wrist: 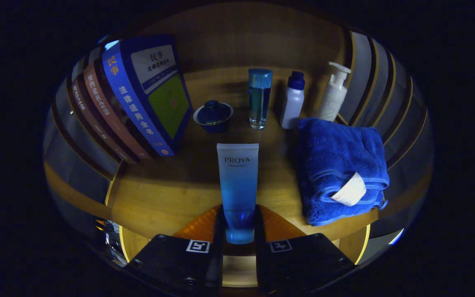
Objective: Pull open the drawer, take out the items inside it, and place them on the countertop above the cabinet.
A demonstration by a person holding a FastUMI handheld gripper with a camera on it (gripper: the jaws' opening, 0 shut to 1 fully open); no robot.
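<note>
Blue tube [237, 185] stands clamped between both fingers of the gripper [239, 225], over the wooden countertop [163, 198], beside a folded towel [340, 165].

Gripper [238, 225] clamps the blue tube [238, 181] upright over the wooden countertop [163, 198].

Tube [238, 187] sits upright between the fingers [217, 225], both pressing its lower end. Just right of them lies a folded towel [340, 165]. Beyond them, a lidded bowl [213, 116], glass bottle [259, 98], small bottle [293, 101] and pump bottle [335, 94] line up; books [138, 99] lean left.
</note>
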